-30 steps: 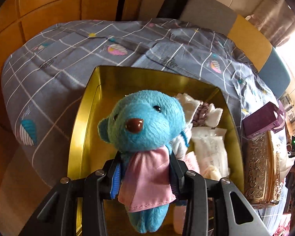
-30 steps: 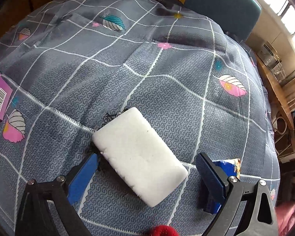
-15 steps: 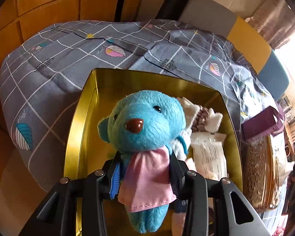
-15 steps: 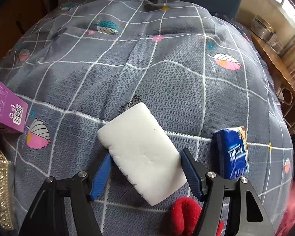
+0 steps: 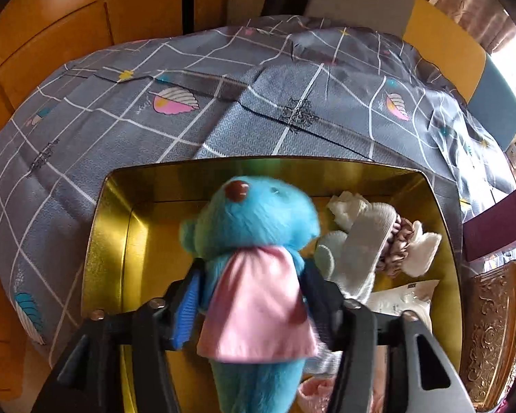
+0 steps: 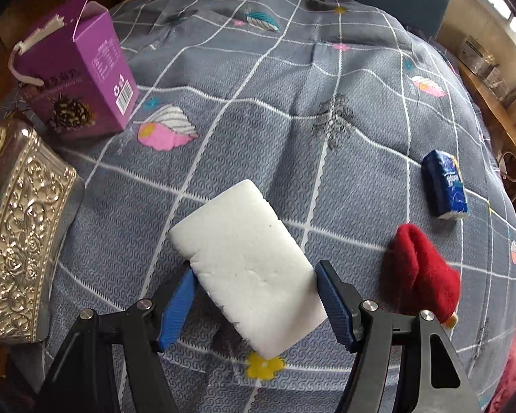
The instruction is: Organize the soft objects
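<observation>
My left gripper (image 5: 251,292) is shut on a blue teddy bear (image 5: 254,220) with a pink scarf, held over the gold tin box (image 5: 103,241). The box holds white cloths (image 5: 357,237), a brownish scrunchie (image 5: 400,241) and a plastic packet (image 5: 402,299) on its right side. My right gripper (image 6: 258,292) is shut on a white sponge block (image 6: 244,261) and holds it above the grey quilt (image 6: 292,103). A red soft item (image 6: 423,272) and a blue tissue pack (image 6: 445,186) lie on the quilt to the right.
A purple carton (image 6: 75,69) stands at the left on the quilt, and shows in the left wrist view (image 5: 495,227) too. An ornate metal lid (image 6: 17,227) lies by it, right of the box (image 5: 492,330). Wooden cabinets (image 5: 68,17) stand behind the bed.
My left gripper tilted down and forward with the bear over the box; the bear's head tipped away. My right gripper closed on the sponge and lifted back, bringing the carton, lid and red item into view.
</observation>
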Demonstrator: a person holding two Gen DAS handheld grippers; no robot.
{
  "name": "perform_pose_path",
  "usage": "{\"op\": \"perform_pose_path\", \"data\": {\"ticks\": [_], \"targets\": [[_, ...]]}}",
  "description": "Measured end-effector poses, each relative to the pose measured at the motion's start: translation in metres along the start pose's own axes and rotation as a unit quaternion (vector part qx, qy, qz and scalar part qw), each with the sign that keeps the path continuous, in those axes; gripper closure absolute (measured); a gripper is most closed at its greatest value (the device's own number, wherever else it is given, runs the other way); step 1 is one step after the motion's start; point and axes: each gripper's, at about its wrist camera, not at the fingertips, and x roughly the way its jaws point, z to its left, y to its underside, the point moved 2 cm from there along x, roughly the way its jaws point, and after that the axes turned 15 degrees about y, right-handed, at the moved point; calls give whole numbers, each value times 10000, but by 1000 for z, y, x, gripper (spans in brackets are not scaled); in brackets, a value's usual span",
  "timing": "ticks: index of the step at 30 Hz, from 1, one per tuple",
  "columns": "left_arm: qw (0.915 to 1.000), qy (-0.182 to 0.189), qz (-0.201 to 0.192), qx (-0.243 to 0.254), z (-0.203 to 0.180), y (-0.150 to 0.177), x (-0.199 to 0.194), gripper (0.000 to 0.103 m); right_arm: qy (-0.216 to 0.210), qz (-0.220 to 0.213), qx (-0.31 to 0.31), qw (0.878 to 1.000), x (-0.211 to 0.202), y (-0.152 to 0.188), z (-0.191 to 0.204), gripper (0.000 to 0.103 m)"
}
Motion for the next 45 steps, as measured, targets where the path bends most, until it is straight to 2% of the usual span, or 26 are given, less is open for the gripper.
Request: {"op": "perform_pose_path", "data": {"ticks": [3,11,19,27,29,34,37,45], "targets": [[9997,-15,-225,40,-2,5,-11,35,58,5,194,9998,9,8,1,33],[9955,-215,-845,381,-21,44,-59,35,237,-174,424,9987,8,14,5,29],[9865,-375,-1352,848,-55,89,-94,35,374,-462,503,9970,0,26,8,27],[9830,-285,-1426,1117,-82,110,-110,35,418,-1078,765,9903,-8,54,6,23],[9825,-279,-1439,1152,-87,114,-114,35,471,-1224,778,9883,-8,61,2,19],[9820,-244,-1371,1280,-98,124,-115,35,332,-1079,1121,9873,-4,68,-9,8],[9822,-198,-1315,1324,-101,129,-113,35,438,-1089,1104,9869,-3,62,-3,9],[9830,-107,-1238,1354,-107,134,-110,35,327,-1004,1164,9876,4,52,-12,6]]}}
